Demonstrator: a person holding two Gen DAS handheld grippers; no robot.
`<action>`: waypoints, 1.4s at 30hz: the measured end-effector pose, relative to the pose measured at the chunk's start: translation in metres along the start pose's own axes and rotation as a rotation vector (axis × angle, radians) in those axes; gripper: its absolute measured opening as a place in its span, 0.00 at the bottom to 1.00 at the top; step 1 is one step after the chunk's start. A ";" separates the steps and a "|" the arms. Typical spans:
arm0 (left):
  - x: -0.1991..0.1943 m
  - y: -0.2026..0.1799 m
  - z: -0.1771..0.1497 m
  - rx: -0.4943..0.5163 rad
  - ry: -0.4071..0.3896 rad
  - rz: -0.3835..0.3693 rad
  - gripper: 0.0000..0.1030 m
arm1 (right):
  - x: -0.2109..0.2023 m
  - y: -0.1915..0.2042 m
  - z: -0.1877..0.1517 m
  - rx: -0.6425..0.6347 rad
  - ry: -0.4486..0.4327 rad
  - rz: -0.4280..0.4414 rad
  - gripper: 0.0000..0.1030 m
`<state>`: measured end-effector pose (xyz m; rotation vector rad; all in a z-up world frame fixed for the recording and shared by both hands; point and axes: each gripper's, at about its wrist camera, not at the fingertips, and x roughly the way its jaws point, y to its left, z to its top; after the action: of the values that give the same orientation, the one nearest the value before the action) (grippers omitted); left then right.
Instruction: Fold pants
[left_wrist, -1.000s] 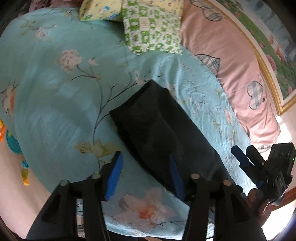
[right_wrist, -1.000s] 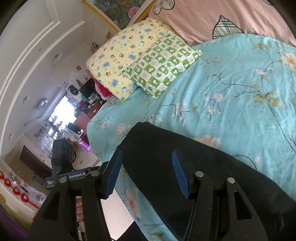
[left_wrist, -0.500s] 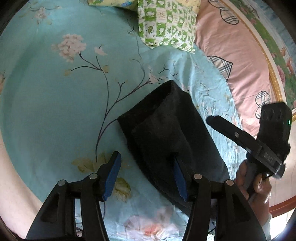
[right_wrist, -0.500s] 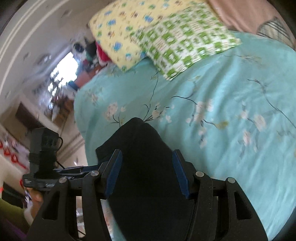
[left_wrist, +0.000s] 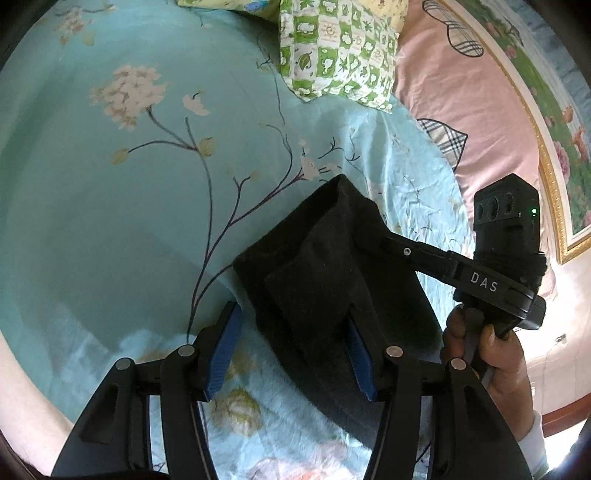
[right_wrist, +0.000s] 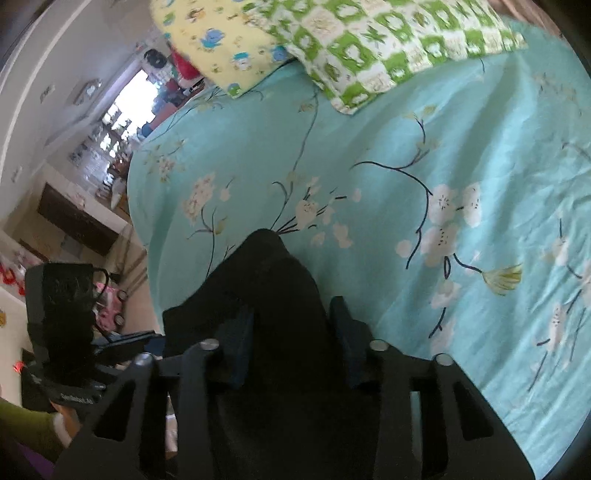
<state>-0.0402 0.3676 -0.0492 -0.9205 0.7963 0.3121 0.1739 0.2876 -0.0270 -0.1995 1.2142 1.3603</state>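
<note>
Black pants (left_wrist: 343, 280) lie folded on the teal flowered bedsheet (left_wrist: 110, 229). My left gripper (left_wrist: 291, 354) is open low over their near end. Its right blue pad (left_wrist: 360, 362) is above the cloth and its left pad (left_wrist: 225, 350) is above the sheet. In the left wrist view a hand (left_wrist: 480, 343) holds my right gripper, whose finger (left_wrist: 406, 253) reaches the pants' right edge. In the right wrist view my right gripper (right_wrist: 293, 338) is closing its jaws on a raised ridge of the black pants (right_wrist: 280, 295). The cloth fills the gap between its pads.
A green-checked pillow (left_wrist: 336, 51) and a yellow pillow (right_wrist: 221, 40) lie at the head of the bed. A pink sheet with plaid hearts (left_wrist: 461, 122) and a gold-framed picture (left_wrist: 554, 155) are at the right. The bed edge (right_wrist: 147, 258) drops off beside the pants toward a furnished room.
My right gripper swung in to the pants' right edge and its jaws narrowed on the cloth. My left gripper crept forward and lower over the near end, still open.
</note>
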 end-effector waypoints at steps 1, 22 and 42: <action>0.002 -0.002 0.001 0.006 -0.004 0.004 0.51 | -0.001 0.000 0.000 0.006 -0.003 0.006 0.31; -0.060 -0.071 -0.010 0.103 -0.101 -0.179 0.26 | -0.087 0.027 -0.021 0.009 -0.192 0.062 0.25; -0.080 -0.207 -0.090 0.384 -0.024 -0.383 0.26 | -0.229 0.009 -0.144 0.114 -0.528 0.054 0.24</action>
<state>-0.0220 0.1800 0.0990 -0.6847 0.6131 -0.1622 0.1459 0.0429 0.0853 0.2631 0.8500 1.2778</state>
